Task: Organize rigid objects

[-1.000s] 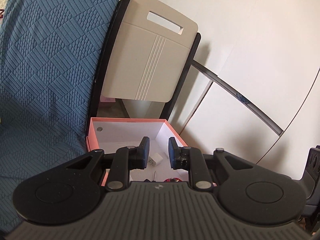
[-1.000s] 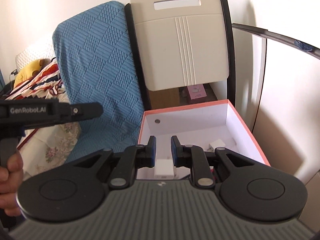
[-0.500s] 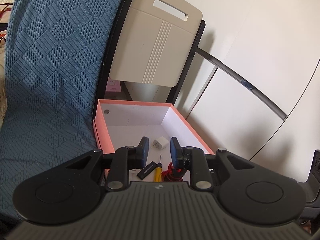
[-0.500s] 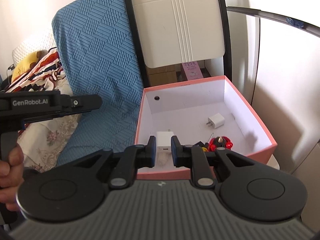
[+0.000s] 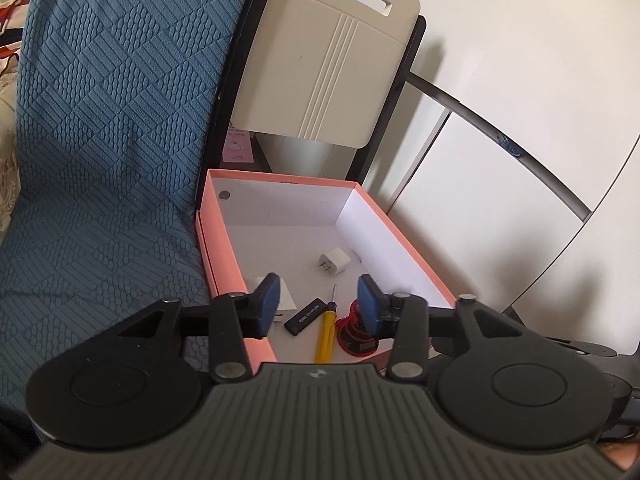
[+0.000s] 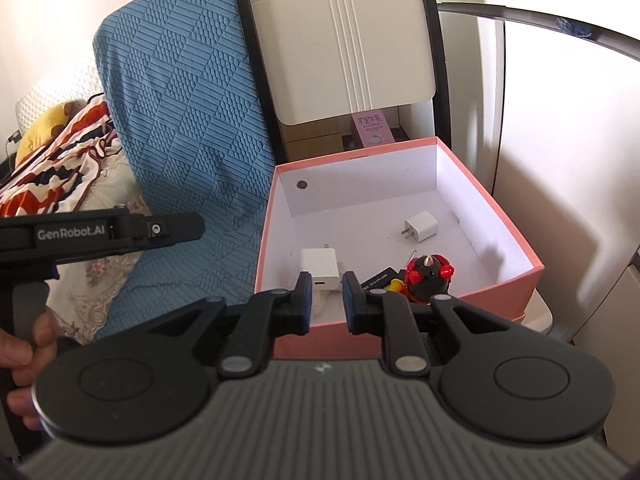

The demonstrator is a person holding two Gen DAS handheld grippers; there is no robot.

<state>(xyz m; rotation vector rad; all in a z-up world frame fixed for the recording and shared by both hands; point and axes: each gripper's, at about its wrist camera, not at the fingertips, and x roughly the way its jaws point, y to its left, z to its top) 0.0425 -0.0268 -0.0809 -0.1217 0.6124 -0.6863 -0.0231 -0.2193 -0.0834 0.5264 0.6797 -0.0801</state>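
Note:
A pink open box [image 5: 404, 240] [image 6: 516, 240] with a white inside holds a small white plug [image 5: 334, 263] [image 6: 420, 227], a larger white charger [image 5: 285, 301] [image 6: 320, 266], a black stick [image 5: 306, 315] [image 6: 378, 278], a yellow screwdriver [image 5: 326, 334] and a red-and-black toy [image 5: 352, 332] [image 6: 426, 278]. My left gripper [image 5: 318, 306] is open and empty above the box's near end. My right gripper [image 6: 325, 300] is empty, its jaws a narrow gap apart, at the box's near wall. The left gripper's body [image 6: 100, 232] shows at the left of the right wrist view.
A blue textured cover [image 5: 100, 140] [image 6: 188, 120] drapes the seat left of the box. A beige chair back with a black frame [image 5: 332, 68] [image 6: 348, 40] stands behind it. White walls and a dark curved rail [image 5: 500, 148] lie to the right. Patterned bedding [image 6: 68, 152] lies far left.
Both grippers have pulled back and tilted down, so more of the box's inside shows. The left gripper's jaws have opened wide. The right jaws have not visibly changed.

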